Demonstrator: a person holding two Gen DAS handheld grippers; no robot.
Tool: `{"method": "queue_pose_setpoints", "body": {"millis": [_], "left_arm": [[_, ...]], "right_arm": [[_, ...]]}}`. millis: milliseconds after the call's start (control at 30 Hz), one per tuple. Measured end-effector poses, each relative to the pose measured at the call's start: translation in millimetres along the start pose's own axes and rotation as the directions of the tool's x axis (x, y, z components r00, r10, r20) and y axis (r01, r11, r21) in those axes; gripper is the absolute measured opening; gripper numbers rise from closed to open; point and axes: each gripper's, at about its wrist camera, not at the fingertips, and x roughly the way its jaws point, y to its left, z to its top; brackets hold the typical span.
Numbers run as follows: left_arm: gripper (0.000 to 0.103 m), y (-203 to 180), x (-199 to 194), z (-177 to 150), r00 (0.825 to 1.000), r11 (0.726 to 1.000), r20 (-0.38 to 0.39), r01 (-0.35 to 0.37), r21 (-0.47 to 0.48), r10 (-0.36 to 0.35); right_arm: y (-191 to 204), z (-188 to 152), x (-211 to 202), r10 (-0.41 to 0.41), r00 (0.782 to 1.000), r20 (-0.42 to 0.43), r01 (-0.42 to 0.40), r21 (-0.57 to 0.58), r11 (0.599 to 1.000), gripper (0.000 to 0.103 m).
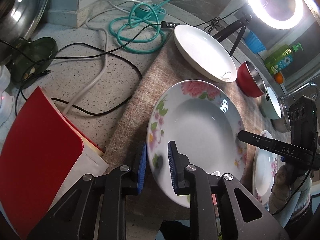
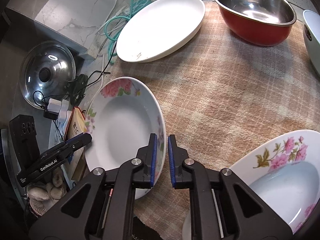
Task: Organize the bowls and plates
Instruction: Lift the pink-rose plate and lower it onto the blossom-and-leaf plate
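Note:
A deep white plate with pink flowers on its rim (image 1: 200, 128) (image 2: 124, 128) lies at the left of the checked mat (image 2: 230, 92). My left gripper (image 1: 157, 168) has its blue pads on either side of the near rim and is shut on it. My right gripper (image 2: 161, 158) is shut on the opposite rim. A second flowered plate (image 2: 280, 172) (image 1: 264, 166) sits at the near right. At the back stand a plain white plate (image 2: 160, 28) (image 1: 204, 52), a red steel-lined bowl (image 2: 254, 14) (image 1: 250, 80) and a pale bowl (image 2: 312, 38) (image 1: 272, 104).
A red book (image 1: 40, 140) lies just left of the mat. Teal, black and white cables (image 1: 140, 32) trail over the speckled counter. A glass pot lid (image 2: 48, 74) leans at the far left. A ring light (image 1: 274, 2) and a green soap bottle (image 1: 282, 58) stand behind the bowls.

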Motion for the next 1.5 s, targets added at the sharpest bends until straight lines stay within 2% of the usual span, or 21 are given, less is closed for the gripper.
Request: {"method": "queue_pose_setpoints", "body": {"millis": [433, 800, 1200, 1500], "left_arm": [[0.017, -2.4, 0.2, 1.0, 1.000, 1.000, -0.004, -0.010, -0.015, 0.010], [0.017, -20.1, -8.0, 3.6, 1.000, 1.000, 0.015, 0.022, 0.000, -0.022], [0.017, -69.6, -15.1, 6.4, 0.995, 0.992, 0.027, 0.089, 0.094, -0.092], [0.017, -115.8, -2.8, -3.3, 0.989, 0.972, -0.030, 0.148, 0.182, -0.145]], "right_arm": [[4.5, -0.8, 1.0, -0.025, 1.000, -0.004, 0.025, -0.011, 1.000, 0.010], [-5.7, -5.7, -18.6, -0.022, 1.000, 0.021, 0.021, 0.018, 1.000, 0.010], [-32.4, -27.4, -73.3, -0.034, 0.995, 0.094, 0.027, 0.077, 0.997, 0.010], [-72.9, -51.4, -112.5, -0.077, 0.988, 0.133, 0.055, 0.161, 0.985, 0.010]]}}
